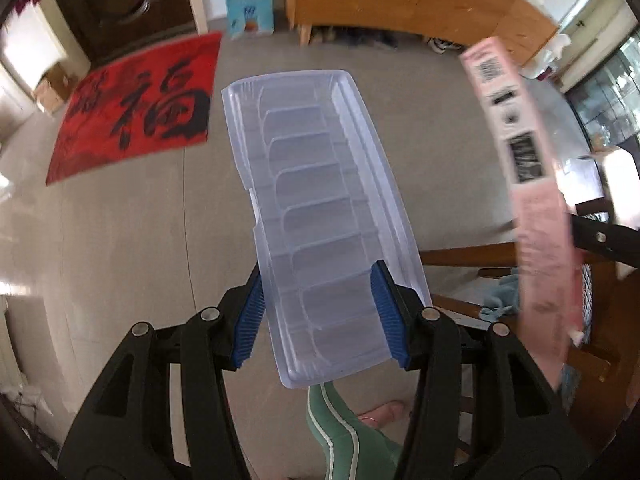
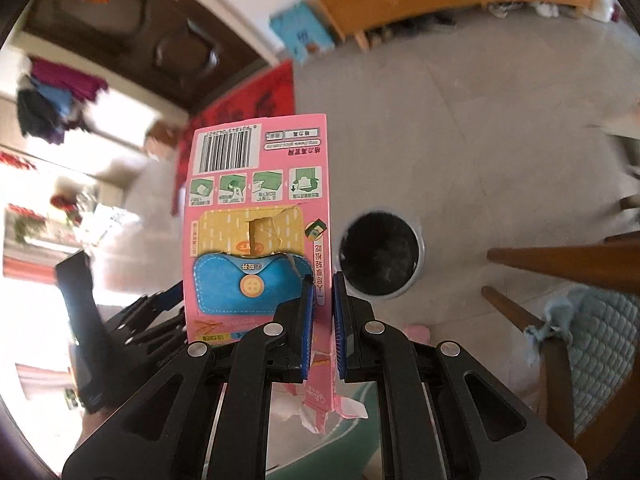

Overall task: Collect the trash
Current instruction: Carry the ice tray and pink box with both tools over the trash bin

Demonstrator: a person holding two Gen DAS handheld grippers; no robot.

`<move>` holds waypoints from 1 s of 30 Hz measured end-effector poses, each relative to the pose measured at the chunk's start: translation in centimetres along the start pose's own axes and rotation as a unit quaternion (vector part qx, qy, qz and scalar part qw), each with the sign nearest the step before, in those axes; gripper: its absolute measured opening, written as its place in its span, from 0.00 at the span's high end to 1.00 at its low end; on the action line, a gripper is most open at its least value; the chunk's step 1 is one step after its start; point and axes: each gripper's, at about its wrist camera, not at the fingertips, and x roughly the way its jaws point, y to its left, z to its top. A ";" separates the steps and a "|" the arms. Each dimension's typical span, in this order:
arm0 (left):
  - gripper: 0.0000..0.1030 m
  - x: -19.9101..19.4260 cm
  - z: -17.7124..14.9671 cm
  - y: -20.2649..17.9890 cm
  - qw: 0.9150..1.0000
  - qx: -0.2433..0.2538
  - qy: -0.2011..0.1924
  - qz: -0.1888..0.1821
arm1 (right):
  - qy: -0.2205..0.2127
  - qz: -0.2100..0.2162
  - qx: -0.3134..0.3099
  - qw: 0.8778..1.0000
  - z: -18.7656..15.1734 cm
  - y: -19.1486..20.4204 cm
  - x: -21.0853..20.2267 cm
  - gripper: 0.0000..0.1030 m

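In the left wrist view, a clear plastic tray point(image 1: 316, 216) is being held by the left gripper point(image 1: 322, 314). The 2 blue pads point(image 1: 250, 320) are being pressed against the tray's long sides near its lower end, so the fingers are closed on it. The tray is being pointed up the middle of the frame, with its small ribbed pockets showing. The gripper is being pointed steeply down at the grey floor point(image 1: 120, 240). A red mat point(image 1: 136, 108) with dark writing is seen on the floor in the upper left. A wooden cabinet point(image 1: 400, 0) is seen along the top. A green trouser leg point(image 1: 340, 432) and a foot are seen at the bottom middle.

At the right of that frame, a pink box point(image 1: 528, 184) is seen edge on and blurred.

In the right wrist view, the same pink box point(image 2: 256, 220) is being held by the right gripper point(image 2: 322, 320). Its thin right edge is being squeezed between the 2 nearly closed fingers. The box is being held upright in the middle left of the frame, with its barcode at the top and a torn flap at the bottom. This gripper is also being pointed down at the floor. A round trash bin point(image 2: 380, 258) with a black bag inside is seen on the floor just right of the box. A wooden chair point(image 2: 560, 264) with a quilted cushion is seen at the right edge.
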 end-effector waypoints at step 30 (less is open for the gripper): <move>0.52 27.1 -2.0 2.4 0.981 -0.018 0.193 -0.012 | 0.270 -0.097 0.083 0.954 1.9 -13.9 34.4 0.90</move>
